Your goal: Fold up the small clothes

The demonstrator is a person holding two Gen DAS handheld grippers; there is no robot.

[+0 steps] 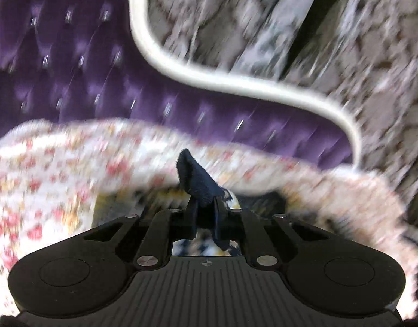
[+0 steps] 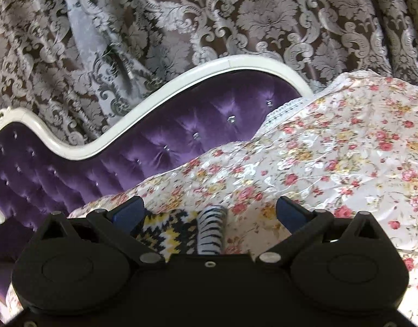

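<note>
Left wrist view: left gripper (image 1: pixel 206 204) is clamped on a navy knit tip of the garment (image 1: pixel 194 175), which sticks up past the fingers. More of the same knit, navy/white/yellow pattern, shows under the gripper body. Likely pinching an end or corner so it can be lifted and carried over for a fold. Whole frame is motion-blurred, so the gripper is probably mid-swing. Behind it: floral bedspread (image 1: pixel 59 158), purple tufted headboard (image 1: pixel 100 76) with white frame, damask curtain (image 1: pixel 345 41). Can't tell what kind of garment it is, or how much hangs below; the gripper body cuts that off.

Right wrist view: sharp frame. Right gripper (image 2: pixel 209 212) has its jaws wide apart, holding nothing. The garment (image 2: pixel 165 231) lies on the bedspread (image 2: pixel 331 150) between and just below the fingers, yellow/navy/white zigzag, with a striped ribbed part (image 2: pixel 211 229) beside it. Reads as the right gripper hovering to pin or grab the other end once the left brings its end over. Lower part of the garment is hidden by the gripper body; contact between fingers and cloth isn't clear. Headboard (image 2: pixel 168 141) and curtain (image 2: pixel 209 21) are behind.
</note>
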